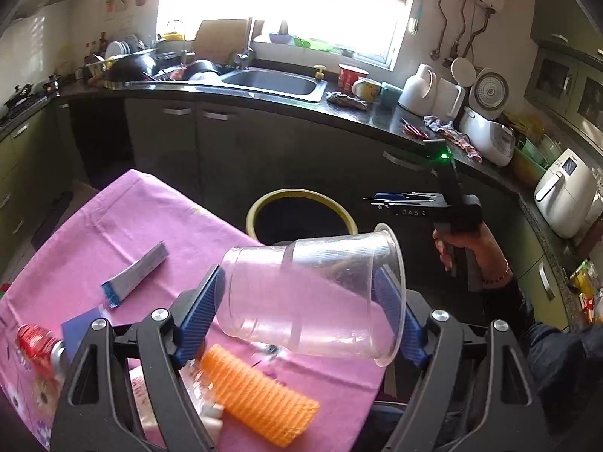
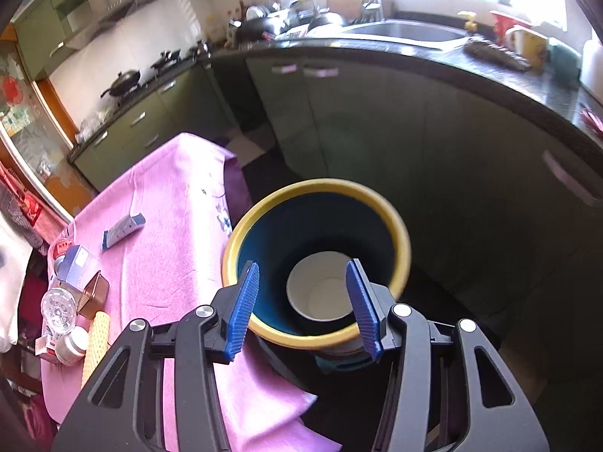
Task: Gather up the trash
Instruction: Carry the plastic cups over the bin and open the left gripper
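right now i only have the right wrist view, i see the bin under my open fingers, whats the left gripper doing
Observer: The left gripper is shut on a clear plastic cup, held on its side.
Operator: is it over the bin yet
Observer: No. In the left wrist view the cup is over the edge of the pink tablecloth, and the bin lies beyond it.
Operator: anything left near it on the table
Observer: Yes, an orange ribbed roll lies just below the cup, and a blue-tipped tube lies further left.
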`<state>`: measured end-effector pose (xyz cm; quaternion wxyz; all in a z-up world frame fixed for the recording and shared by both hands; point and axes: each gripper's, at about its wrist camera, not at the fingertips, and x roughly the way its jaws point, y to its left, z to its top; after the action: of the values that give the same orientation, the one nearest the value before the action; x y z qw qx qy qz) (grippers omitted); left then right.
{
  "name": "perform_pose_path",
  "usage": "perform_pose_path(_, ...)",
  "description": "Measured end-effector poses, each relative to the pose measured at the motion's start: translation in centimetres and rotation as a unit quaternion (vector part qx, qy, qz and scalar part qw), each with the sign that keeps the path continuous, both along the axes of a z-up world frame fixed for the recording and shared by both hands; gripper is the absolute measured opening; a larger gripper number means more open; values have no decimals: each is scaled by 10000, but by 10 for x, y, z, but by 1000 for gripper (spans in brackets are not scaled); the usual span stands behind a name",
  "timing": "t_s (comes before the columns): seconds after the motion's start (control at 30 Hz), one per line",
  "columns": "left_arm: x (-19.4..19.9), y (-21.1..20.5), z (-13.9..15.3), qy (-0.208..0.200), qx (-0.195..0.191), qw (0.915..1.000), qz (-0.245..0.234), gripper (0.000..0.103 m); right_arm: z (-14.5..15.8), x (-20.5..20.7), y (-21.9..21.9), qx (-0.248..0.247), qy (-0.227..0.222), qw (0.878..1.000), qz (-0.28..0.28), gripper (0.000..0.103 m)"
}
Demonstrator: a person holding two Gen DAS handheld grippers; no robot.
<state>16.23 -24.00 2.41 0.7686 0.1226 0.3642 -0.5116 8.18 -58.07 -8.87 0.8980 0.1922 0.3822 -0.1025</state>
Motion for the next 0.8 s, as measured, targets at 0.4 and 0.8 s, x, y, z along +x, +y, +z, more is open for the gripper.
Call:
perform_pose_path(0.4, 63, -228, -109, 546, 1265, 9899, 324, 77, -11, -112, -75, 446, -425, 9963, -604, 51)
perform_pose_path(0.8, 74, -265, -150, 687, 1675, 9785, 988, 83, -23, -121, -82, 493, -412, 9958, -647, 56)
